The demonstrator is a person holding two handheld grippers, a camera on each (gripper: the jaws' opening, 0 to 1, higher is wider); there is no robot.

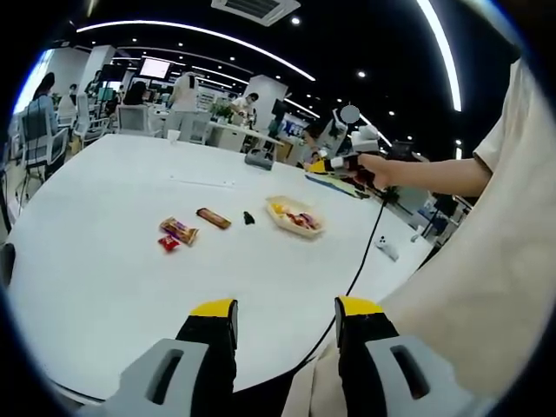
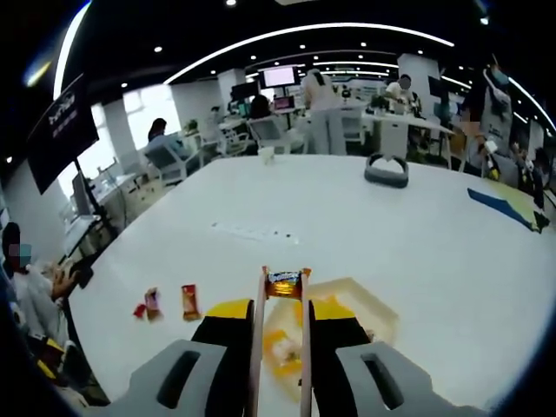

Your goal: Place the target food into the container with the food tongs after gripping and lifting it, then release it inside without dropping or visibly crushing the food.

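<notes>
Low in the right gripper view, the right gripper (image 2: 280,323) squeezes tongs (image 2: 258,347) shut on a snack (image 2: 284,282) directly above the container (image 2: 375,314); the left gripper (image 1: 287,314) gapes empty.

In the left gripper view, the large white round table (image 1: 113,252) carries a row of items. From left to right: two small red snack packets (image 1: 176,234), a brown wrapped bar (image 1: 213,218), a small dark object (image 1: 248,217), and a shallow cream rectangular container (image 1: 295,217) with snacks lying in it.

In the right gripper view, the container (image 2: 369,313) sits directly beyond the right gripper (image 2: 283,347). The wooden food tongs (image 2: 282,300) hold a wrapped snack (image 2: 284,282) above the container.
</notes>
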